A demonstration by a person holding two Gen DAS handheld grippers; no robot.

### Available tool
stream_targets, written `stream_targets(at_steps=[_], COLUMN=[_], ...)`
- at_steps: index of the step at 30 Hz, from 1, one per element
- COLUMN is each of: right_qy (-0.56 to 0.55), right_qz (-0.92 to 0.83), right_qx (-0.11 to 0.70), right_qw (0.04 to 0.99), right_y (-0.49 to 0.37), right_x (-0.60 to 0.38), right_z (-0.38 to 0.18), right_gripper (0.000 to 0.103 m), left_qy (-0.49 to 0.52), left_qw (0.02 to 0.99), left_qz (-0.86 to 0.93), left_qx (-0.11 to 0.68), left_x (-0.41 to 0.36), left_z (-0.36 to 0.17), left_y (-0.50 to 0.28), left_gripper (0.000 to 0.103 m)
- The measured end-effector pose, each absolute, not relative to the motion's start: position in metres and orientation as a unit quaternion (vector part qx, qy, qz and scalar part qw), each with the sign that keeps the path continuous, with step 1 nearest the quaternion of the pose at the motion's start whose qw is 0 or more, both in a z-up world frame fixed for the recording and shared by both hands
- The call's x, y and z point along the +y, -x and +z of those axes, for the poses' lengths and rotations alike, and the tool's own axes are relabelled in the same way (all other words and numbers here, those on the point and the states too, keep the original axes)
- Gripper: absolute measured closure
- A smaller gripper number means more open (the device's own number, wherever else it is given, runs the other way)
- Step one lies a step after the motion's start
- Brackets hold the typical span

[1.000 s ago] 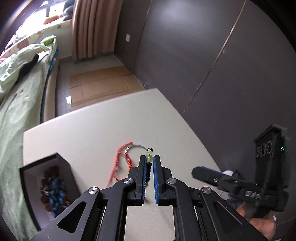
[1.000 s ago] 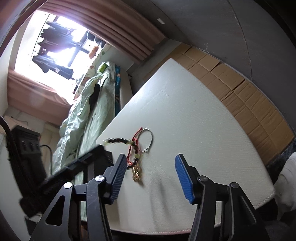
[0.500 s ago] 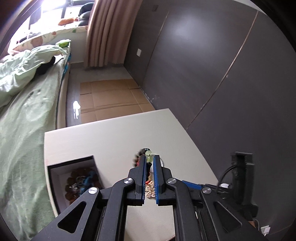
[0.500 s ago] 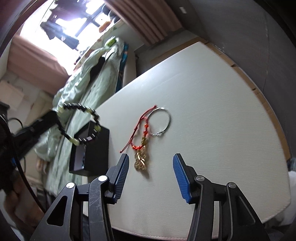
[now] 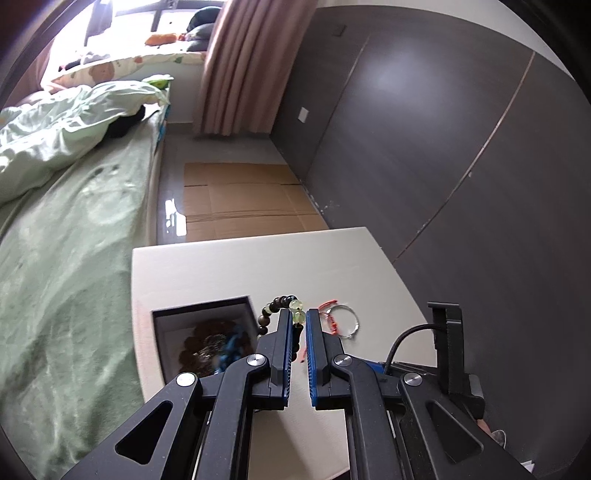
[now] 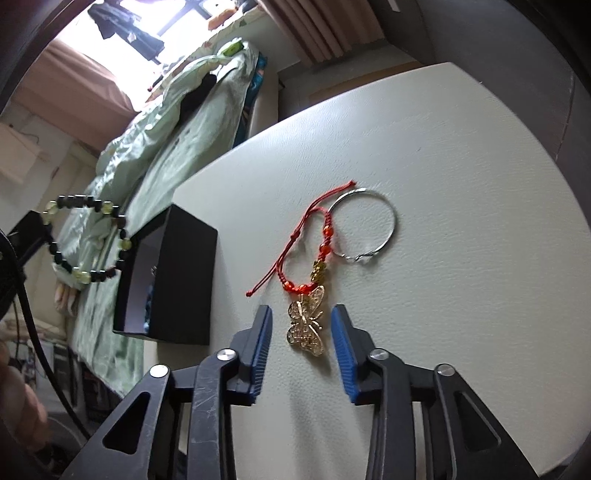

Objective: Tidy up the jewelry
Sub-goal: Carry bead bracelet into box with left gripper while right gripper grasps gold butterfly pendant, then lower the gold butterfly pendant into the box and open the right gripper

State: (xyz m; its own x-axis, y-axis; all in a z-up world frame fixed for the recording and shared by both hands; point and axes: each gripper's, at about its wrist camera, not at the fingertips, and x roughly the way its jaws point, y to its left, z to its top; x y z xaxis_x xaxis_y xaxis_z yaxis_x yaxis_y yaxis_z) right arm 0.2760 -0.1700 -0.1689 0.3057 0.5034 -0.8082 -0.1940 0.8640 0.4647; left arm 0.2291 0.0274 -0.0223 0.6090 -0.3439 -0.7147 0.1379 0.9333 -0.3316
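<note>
Left tongs (image 5: pixel 298 320) clamped on the dark-and-pale-green beaded bracelet (image 5: pixel 280 314), just right of the open black box (image 5: pixel 201 309) at lower centre: carry it over, then let go. Right tongs (image 6: pixel 301 328), jaws just closing, straddle the gold butterfly pendant (image 6: pixel 307 320) on the white table (image 6: pixel 461 184) without pinching; centre them first.

Green-sheeted bed (image 5: pixel 66 236), pink curtains (image 5: pixel 243 66), dark wall panels (image 5: pixel 461 147), bright window (image 6: pixel 147 22).

The cream table (image 6: pixel 461 155) carries an open black box (image 6: pixel 184 280), a red cord bracelet with gold butterfly (image 6: pixel 306 280), and a silver bangle (image 6: pixel 369 225).
</note>
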Motion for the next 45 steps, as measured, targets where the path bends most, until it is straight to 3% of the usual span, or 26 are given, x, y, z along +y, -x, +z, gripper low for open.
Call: stream_targets(at_steps=[3, 6, 17, 19, 21, 23, 30, 40, 45], right_qy=[-0.133, -0.132, -0.148, -0.159, -0.169, -0.176, -0.192, -0.172, -0.171], right_qz=[0.214, 0.201, 0.214, 0.224, 0.238, 0.251, 0.313, 0.376, 0.386], right_qx=[0.547, 0.546, 0.52, 0.507, 0.488, 0.473, 0.433, 0.44, 0.449], right_qw=[0.798, 0.802, 0.813, 0.817, 0.823, 0.826, 0.823, 0.797, 0.787], right_y=[-0.278, -0.278, -0.265, -0.261, -0.256, -0.253, -0.25, -0.255, -0.257], right_x=[-0.166, -0.167, -0.167, -0.17, -0.172, -0.171, -0.145, -0.081, -0.066], right_z=[-0.17, -0.171, -0.151, -0.142, -0.13, -0.122, -0.102, -0.096, -0.102], right_gripper=[0.077, 0.088, 0.089, 0.089, 0.089, 0.089, 0.089, 0.089, 0.089], left_qy=[0.13, 0.134, 0.169, 0.169, 0.176, 0.182, 0.19, 0.209, 0.218], left_qw=[0.887, 0.885, 0.858, 0.857, 0.859, 0.864, 0.868, 0.869, 0.869], left_qz=[-0.13, -0.125, -0.108, -0.105, -0.102, -0.099, -0.085, -0.056, -0.042], left_qx=[0.423, 0.429, 0.473, 0.474, 0.47, 0.459, 0.45, 0.445, 0.442], left_x=[0.037, 0.045, 0.066, 0.07, 0.075, 0.08, 0.097, 0.127, 0.138], left_z=[-0.027, -0.034, -0.06, -0.062, -0.064, -0.064, -0.065, -0.068, -0.069], left_y=[-0.226, -0.226, -0.231, -0.229, -0.224, -0.218, -0.204, -0.19, -0.186], left_gripper=[0.096, 0.096, 0.094, 0.087, 0.059, 0.039, 0.036, 0.036, 0.021])
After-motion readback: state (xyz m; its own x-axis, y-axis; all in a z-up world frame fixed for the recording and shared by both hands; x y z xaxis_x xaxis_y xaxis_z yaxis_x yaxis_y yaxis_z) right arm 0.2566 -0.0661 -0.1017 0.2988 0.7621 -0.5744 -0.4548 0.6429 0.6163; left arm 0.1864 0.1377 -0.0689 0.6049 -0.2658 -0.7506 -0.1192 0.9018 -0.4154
